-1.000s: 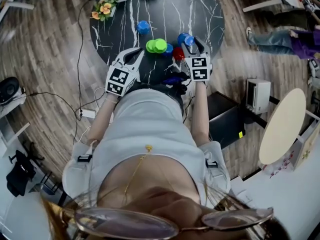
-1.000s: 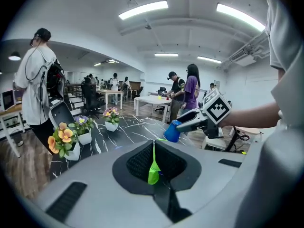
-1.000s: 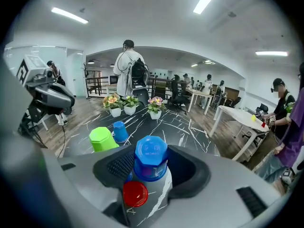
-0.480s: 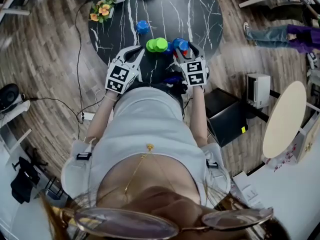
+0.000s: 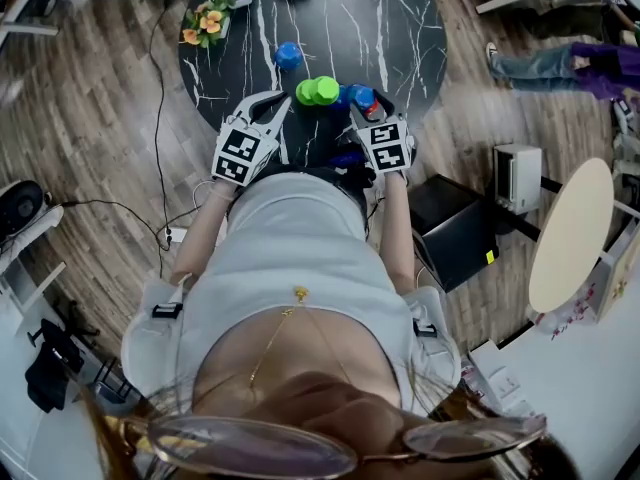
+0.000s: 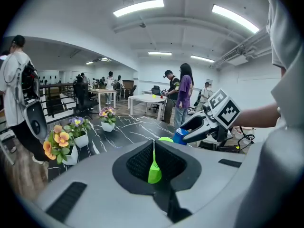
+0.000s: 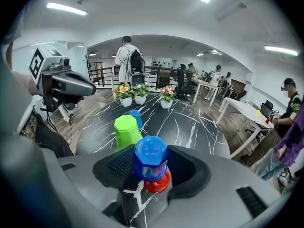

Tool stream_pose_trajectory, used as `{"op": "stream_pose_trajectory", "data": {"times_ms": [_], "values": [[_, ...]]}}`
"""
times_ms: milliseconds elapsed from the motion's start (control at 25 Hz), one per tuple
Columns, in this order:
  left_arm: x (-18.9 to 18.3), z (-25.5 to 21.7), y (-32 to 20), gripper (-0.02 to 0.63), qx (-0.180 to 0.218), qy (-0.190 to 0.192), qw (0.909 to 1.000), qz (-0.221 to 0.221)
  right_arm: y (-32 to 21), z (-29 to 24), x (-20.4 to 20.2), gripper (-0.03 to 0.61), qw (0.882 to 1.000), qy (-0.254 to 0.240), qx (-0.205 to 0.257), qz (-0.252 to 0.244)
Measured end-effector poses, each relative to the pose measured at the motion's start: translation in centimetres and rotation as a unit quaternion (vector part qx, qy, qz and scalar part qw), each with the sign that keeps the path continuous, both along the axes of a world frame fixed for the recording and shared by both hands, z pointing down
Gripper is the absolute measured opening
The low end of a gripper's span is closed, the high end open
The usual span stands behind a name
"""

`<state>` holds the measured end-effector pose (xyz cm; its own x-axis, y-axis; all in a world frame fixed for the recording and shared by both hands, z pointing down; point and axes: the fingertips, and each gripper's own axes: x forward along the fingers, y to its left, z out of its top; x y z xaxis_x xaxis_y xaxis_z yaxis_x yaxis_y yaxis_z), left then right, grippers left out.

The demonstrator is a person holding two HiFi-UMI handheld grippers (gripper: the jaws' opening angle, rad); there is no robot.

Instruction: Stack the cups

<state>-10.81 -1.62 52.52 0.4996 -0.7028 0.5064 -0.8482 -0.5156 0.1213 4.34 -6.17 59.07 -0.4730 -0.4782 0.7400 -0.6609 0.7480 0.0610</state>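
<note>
- Head view: the left gripper [image 5: 281,107] has its jaws pressed together, with the green cup [image 5: 320,90] just beyond their tips, on the side of the right gripper [image 5: 368,102]. The right gripper's jaws are spread wide round a blue cup [image 5: 360,94]. Both grippers are over the near edge of the black marble table [image 5: 400,28]. A second blue cup [image 5: 288,55] stands well ahead of both.
- Left gripper view: the jaws are closed to a thin slit with nothing pinched, and only a sliver of green shows through it. The right gripper with its blue cup is ahead and to the right.
- Right gripper view: the pads pinch the upturned blue cup [image 7: 151,156] on both sides. A red cup [image 7: 156,183] pokes out directly beneath it. The green cup [image 7: 126,129] stands just ahead of the left jaw.
</note>
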Motion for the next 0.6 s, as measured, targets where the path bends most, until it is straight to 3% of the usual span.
{"op": "stream_pose_trajectory", "data": {"times_ms": [440,600], "values": [[-0.75,0.12,-0.62,0.035,-0.005,0.001,1.0,-0.001,0.11,1.04,-0.34,0.225,1.0,0.004,-0.009,0.006],[-0.96,0.28,-0.98,0.035,-0.008,0.004,1.0,-0.003,0.38,0.62,-0.59,0.256,1.0,-0.007,-0.007,0.003]]}}
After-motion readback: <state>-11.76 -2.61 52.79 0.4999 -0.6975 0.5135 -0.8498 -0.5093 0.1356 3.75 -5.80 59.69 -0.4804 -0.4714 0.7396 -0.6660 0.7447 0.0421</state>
